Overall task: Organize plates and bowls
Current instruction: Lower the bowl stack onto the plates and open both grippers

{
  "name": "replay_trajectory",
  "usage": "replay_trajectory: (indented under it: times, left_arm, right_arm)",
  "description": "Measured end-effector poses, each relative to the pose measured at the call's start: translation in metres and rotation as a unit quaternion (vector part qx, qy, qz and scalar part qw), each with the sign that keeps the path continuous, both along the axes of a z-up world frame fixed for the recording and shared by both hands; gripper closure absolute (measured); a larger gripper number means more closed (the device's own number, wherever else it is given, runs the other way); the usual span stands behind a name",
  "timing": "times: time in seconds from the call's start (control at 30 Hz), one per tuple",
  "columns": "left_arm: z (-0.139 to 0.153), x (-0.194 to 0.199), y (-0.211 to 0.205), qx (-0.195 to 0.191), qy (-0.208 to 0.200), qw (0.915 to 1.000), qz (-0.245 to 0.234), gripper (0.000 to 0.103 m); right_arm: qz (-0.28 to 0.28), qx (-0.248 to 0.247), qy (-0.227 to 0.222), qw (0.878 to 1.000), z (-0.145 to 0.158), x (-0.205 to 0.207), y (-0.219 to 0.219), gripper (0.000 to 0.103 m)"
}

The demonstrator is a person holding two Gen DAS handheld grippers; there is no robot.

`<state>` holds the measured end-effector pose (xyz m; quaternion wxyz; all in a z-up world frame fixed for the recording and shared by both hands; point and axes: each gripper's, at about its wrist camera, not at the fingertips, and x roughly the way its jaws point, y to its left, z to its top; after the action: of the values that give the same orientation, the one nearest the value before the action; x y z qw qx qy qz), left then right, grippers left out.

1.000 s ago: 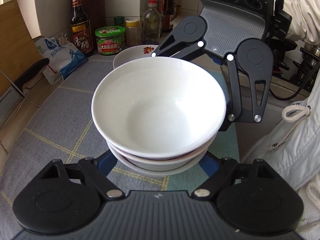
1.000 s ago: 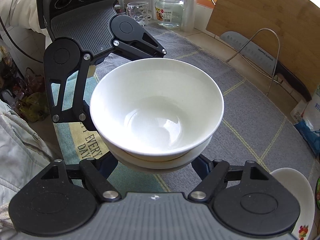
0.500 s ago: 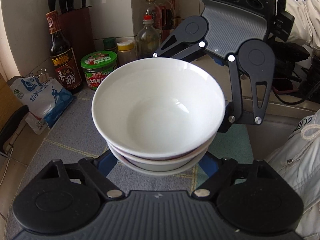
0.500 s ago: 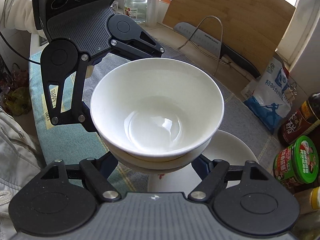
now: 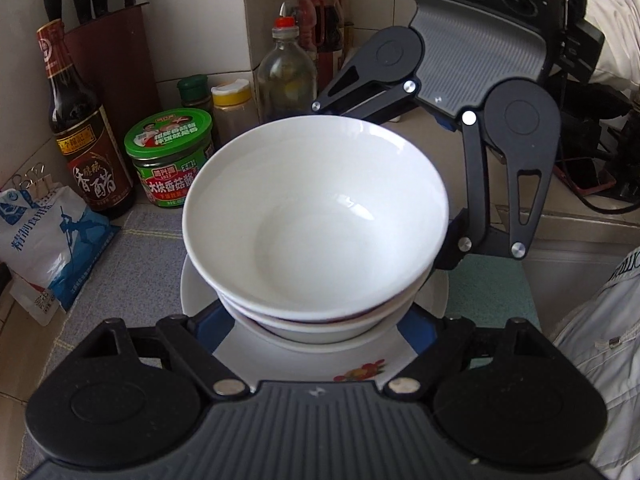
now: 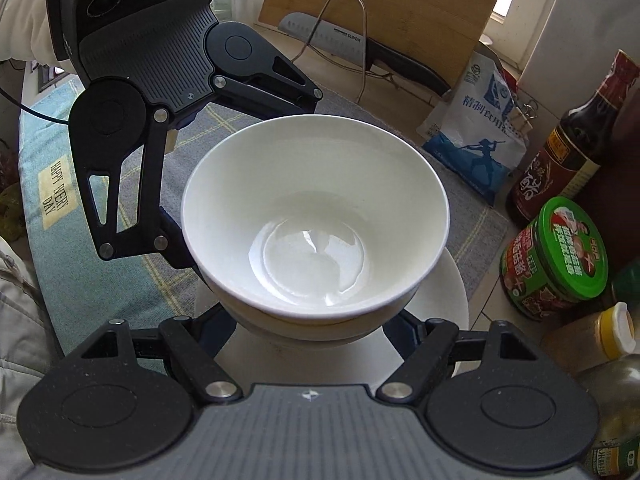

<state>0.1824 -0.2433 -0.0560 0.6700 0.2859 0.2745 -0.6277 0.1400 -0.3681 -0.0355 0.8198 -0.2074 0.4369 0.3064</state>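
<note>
A stack of white bowls (image 5: 316,208) hangs just above a white plate (image 5: 320,364) with a fruit print on its rim. My left gripper (image 5: 316,322) is shut on the lower bowls from the near side, its blue pads (image 5: 216,320) pressed against them. Opposite it, my right gripper (image 6: 310,328) is shut on the same bowl stack (image 6: 316,216). Its fingers reach in from the top right in the left wrist view. In the right wrist view the plate (image 6: 448,300) shows under and to the right of the bowls. The bowls hide the plate's middle.
A green-lidded jar (image 5: 170,156), a dark vinegar bottle (image 5: 86,148), a salt bag (image 5: 44,236), a knife block (image 5: 112,52) and several bottles (image 5: 286,68) crowd the wall behind the plate. A knife (image 6: 360,46) and a cutting board (image 6: 384,8) lean further off. A grey cloth (image 6: 224,128) covers the counter.
Both grippers carried the bowl stack across the counter towards the jars and bottles. The plate, earlier off to one side, now lies right under the stack. The grips are unchanged.
</note>
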Motion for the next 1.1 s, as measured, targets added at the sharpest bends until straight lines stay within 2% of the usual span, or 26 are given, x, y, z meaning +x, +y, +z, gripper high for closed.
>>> replay_trajectory:
  times: [0.37,0.67,0.77,0.87,0.93,1.0,1.1]
  left_arm:
    - [-0.007,0.009,-0.015,0.000,0.020,0.9997,0.011,0.016]
    - [-0.009,0.005,-0.012,-0.005,0.019,0.9993,0.031,0.016]
    - [-0.007,-0.002,-0.008,-0.013,-0.001,0.9993,0.036,0.011]
    - [0.000,-0.008,0.006,-0.031,-0.021,0.9977,0.056,0.008]
    - [0.006,-0.014,0.021,-0.049,-0.039,0.9956,0.069,0.006]
    - [0.014,-0.024,0.038,-0.073,-0.066,0.9908,0.093,0.004]
    - [0.030,-0.042,0.064,-0.112,-0.106,0.9783,0.138,0.001]
  right_arm:
    - [-0.023,0.015,0.012,1.000,-0.004,0.005,-0.019,0.020]
    - [-0.022,0.001,-0.005,1.000,-0.005,0.001,-0.016,0.020]
    - [-0.039,0.006,-0.005,0.999,-0.004,-0.001,-0.019,0.017]
    - [-0.063,0.002,-0.021,0.998,0.000,-0.012,-0.017,0.002]
    - [-0.081,0.001,-0.031,0.996,0.004,-0.023,-0.015,0.001]
    - [-0.108,0.001,-0.041,0.993,0.010,-0.034,-0.012,0.001]
    - [-0.165,0.003,-0.060,0.984,0.023,-0.053,-0.004,0.000]
